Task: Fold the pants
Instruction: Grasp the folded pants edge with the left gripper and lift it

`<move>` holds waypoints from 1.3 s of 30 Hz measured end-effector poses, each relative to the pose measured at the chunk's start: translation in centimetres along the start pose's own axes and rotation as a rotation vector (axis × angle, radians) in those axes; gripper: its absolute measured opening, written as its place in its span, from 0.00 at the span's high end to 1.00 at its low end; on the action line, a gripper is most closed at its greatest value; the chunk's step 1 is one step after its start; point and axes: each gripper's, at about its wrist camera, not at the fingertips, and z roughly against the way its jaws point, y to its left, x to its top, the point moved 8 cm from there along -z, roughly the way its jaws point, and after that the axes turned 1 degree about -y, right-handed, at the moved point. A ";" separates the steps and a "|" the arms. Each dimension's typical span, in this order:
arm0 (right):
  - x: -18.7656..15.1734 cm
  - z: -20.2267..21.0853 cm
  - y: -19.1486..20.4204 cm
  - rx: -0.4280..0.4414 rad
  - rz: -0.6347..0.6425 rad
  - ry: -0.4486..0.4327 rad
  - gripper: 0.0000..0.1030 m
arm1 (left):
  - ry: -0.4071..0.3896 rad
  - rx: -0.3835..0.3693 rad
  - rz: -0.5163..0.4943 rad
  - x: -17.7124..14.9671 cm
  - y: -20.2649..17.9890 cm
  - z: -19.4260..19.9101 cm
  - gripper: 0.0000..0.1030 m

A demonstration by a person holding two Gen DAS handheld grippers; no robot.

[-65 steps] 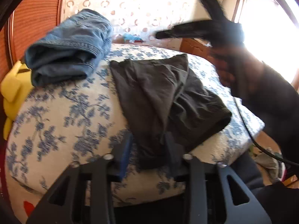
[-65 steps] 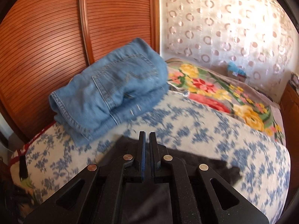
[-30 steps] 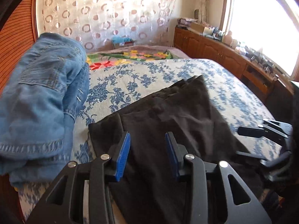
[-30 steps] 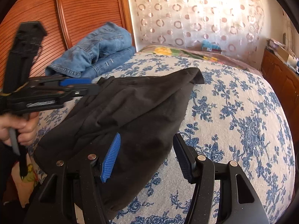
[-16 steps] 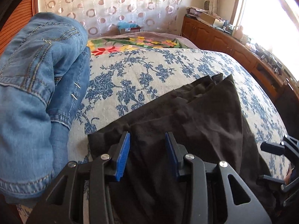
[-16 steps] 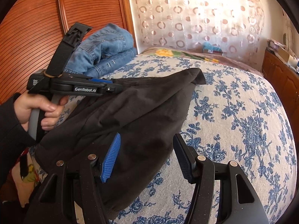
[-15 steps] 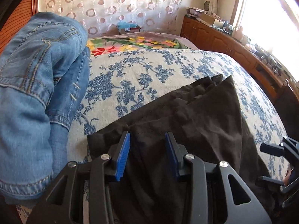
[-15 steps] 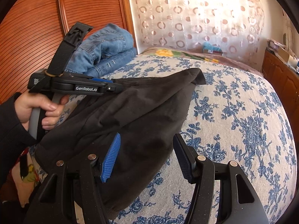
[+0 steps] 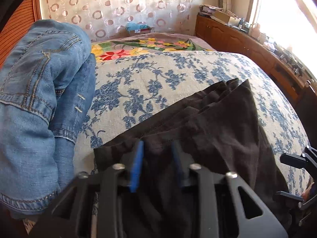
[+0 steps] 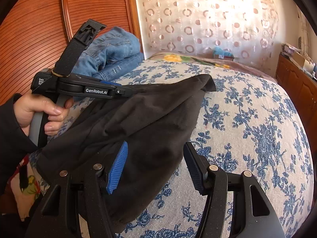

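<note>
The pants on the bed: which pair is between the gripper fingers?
The dark pants, spread across the blue-flowered bedspread. Both the left gripper and right gripper straddle them. The jeans sit folded aside, untouched.

To my left the folded jeans point(image 9: 39, 103) pile up high along the bedspread's point(image 9: 178, 75) headboard edge, walling off that side. The black pants point(image 10: 138, 123) cover the near edge. Beyond them the bedspread lies bare toward its far edge and window-side edge, where the wooden cabinet point(image 9: 247, 45) runs alongside.
</note>
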 end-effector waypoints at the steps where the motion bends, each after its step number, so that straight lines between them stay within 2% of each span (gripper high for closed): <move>1: 0.0 0.0 0.0 0.000 0.001 0.000 0.42 | -0.001 0.012 -0.010 -0.1 0.0 0.1 0.93; 4: 0.0 0.0 0.0 -0.001 0.001 -0.002 0.42 | -0.020 0.013 -0.030 -0.1 -0.3 0.7 0.97; 12: 0.0 0.0 0.0 -0.002 0.002 -0.006 0.42 | -0.118 0.012 -0.065 0.2 -1.0 4.7 1.00; 15: 0.0 0.0 -0.1 -0.002 0.001 -0.007 0.42 | -0.164 0.008 -0.040 0.7 -0.5 6.3 1.00; 18: 0.0 0.0 -0.1 -0.003 0.000 -0.006 0.42 | -0.205 0.044 -0.011 1.5 1.1 7.3 1.00; 25: 0.0 0.0 -0.1 -0.002 0.000 -0.005 0.42 | -0.170 0.097 0.040 1.5 4.7 6.2 1.00; 32: 0.0 0.0 -0.2 -0.003 0.000 -0.004 0.42 | -0.157 0.110 0.054 0.6 5.3 5.2 0.99; 36: 0.0 0.0 -0.1 -0.002 -0.001 -0.004 0.42 | -0.153 0.097 0.066 0.3 5.2 5.3 0.93; 38: 0.0 0.0 -0.1 -0.002 -0.001 -0.004 0.42 | -0.153 0.087 0.061 0.1 5.0 5.5 0.86; 39: -0.1 0.0 -0.2 -0.002 -0.002 -0.004 0.42 | -0.155 0.087 0.059 0.0 4.9 5.6 0.77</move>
